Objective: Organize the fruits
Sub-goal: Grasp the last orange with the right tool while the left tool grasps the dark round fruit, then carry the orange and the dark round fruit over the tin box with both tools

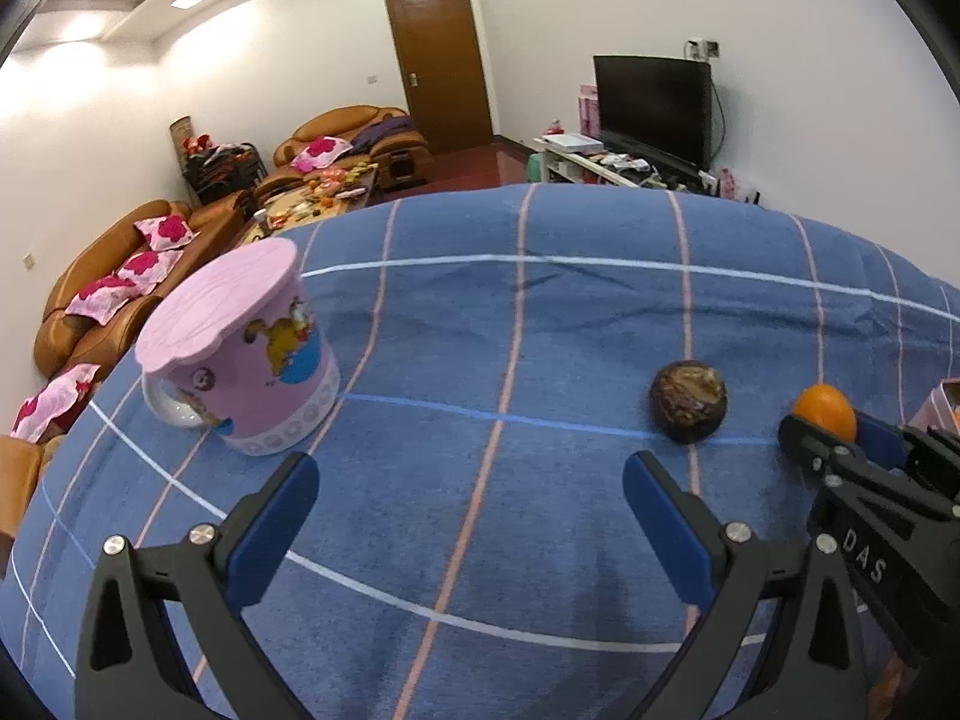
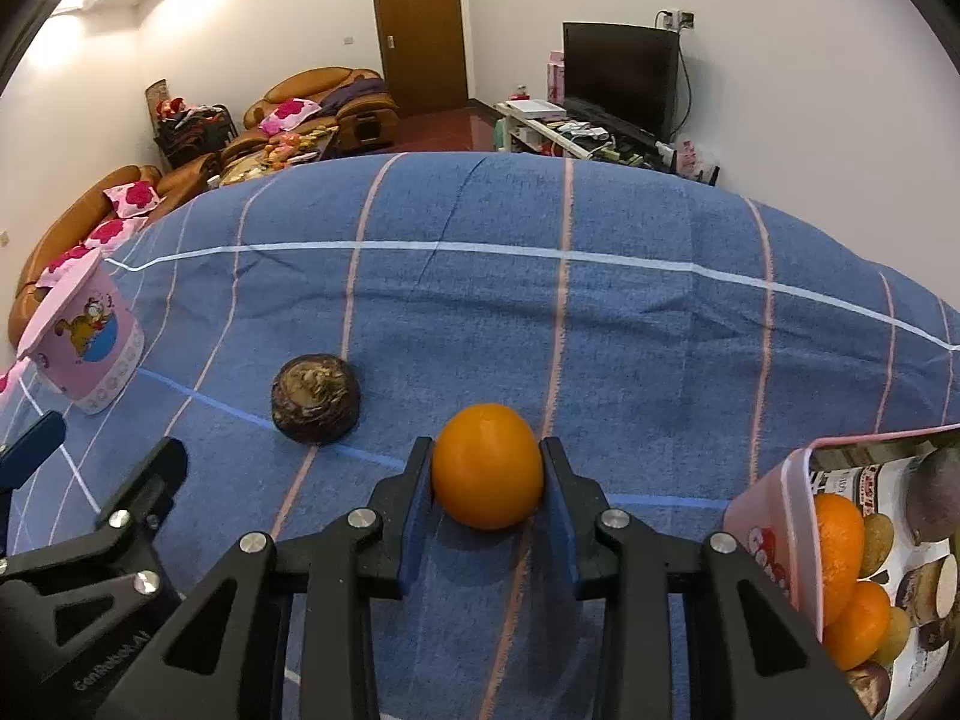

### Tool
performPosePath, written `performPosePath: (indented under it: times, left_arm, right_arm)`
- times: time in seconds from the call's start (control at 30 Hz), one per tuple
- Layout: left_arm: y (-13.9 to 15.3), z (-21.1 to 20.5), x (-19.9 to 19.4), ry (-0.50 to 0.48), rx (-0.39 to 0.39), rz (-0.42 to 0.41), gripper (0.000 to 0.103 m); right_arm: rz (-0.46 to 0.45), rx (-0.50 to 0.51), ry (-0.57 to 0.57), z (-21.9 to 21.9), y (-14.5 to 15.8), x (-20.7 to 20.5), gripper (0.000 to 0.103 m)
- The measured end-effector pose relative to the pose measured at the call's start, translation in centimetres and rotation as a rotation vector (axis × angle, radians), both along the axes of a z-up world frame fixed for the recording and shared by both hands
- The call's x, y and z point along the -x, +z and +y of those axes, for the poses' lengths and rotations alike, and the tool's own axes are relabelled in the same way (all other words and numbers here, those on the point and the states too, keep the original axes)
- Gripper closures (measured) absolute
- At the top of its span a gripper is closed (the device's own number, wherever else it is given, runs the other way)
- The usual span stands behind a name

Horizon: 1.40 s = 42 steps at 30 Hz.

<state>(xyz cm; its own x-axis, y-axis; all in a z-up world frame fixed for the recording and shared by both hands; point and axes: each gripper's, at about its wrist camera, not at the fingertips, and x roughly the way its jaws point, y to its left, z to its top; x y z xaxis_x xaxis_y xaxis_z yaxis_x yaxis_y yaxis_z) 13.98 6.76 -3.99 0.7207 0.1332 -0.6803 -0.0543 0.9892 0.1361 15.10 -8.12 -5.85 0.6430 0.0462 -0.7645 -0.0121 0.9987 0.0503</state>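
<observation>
My right gripper (image 2: 487, 468) pinches the orange (image 2: 486, 465), low over the blanket (image 2: 600, 330) near its right edge, w/ the pink box (image 2: 774, 516) of fruit just beside. Smooth round skin, could squirt out if I squeeze off-centre. Left gripper (image 1: 468, 498) spread, empty. Farther: rough dark fruit (image 1: 688, 401), lidded pink tub (image 1: 240, 354) at left edge.

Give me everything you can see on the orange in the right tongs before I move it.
The orange is round, smooth-skinned, evenly bright orange, with no visible stem or blemish. It sits clamped between the right tongs, a blue pad pressed against each side. Whether it rests on the blue checked cloth or just above is unclear. The dark brown fruit lies apart to its left, the pink box to its right.
</observation>
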Motion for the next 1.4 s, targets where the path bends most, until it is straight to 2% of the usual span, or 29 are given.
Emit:
performPosePath:
  times: [0.1,0.17,0.27,0.37,0.5,0.6,0.7,0.77,0.8,0.9,1.03,1.4]
  left_arm:
    - [0.1,-0.6,0.0,-0.023,0.002,-0.002,0.0]
    - [0.1,-1.2,-0.1,-0.04,0.015,0.002,0.0]
    - [0.0,-2.0,-0.7,-0.062,0.017,0.015,0.0]
    - [0.0,-3.3,-1.8,-0.097,0.021,0.026,0.006]
    - [-0.4,-5.0,-4.0,-0.134,0.045,0.061,0.014]
    - [-0.7,-6.4,-5.4,-0.168,0.055,0.088,0.026]
    - [-1.4,-7.3,-6.5,-0.179,0.031,0.133,0.047]
    - [-1.4,-7.4,-6.6,-0.189,0.048,0.13,0.055]
    - [-1.3,-7.5,-6.5,-0.208,0.056,0.132,0.063]
    - [-1.2,-7.6,-6.2,-0.218,0.049,0.13,0.064]
    - [-0.9,-7.0,-5.4,-0.218,0.084,0.122,0.065]
    - [0.8,-4.0,0.0,-0.08,0.097,-0.038,0.065]
  right_arm:
    - [-0.028,-0.03,0.007,-0.3,0.4,1.3,0.067]
    - [-0.128,-0.037,-0.028,-0.9,1.6,3.4,0.067]
    - [-0.225,-0.013,-0.065,-1.5,2.7,5.8,0.067]
    - [-0.282,-0.001,-0.1,-1.9,3.4,7.4,0.067]
    - [-0.309,-0.003,-0.128,-2.7,4.0,7.7,0.067]
    - [-0.305,-0.018,-0.137,-3.2,4.1,7.6,0.067]
    - [-0.298,-0.032,-0.138,-3.4,4.1,7.4,0.067]
    - [-0.289,-0.038,-0.134,-3.3,4.1,7.1,0.067]
    - [-0.284,-0.039,-0.131,-3.5,4.1,7.0,0.067]
    - [-0.274,-0.044,-0.126,-3.3,4.0,6.6,0.067]
    - [-0.278,-0.038,-0.126,-3.4,4.1,6.3,0.067]
    - [-0.361,0.012,-0.138,-2.5,4.6,7.8,0.067]
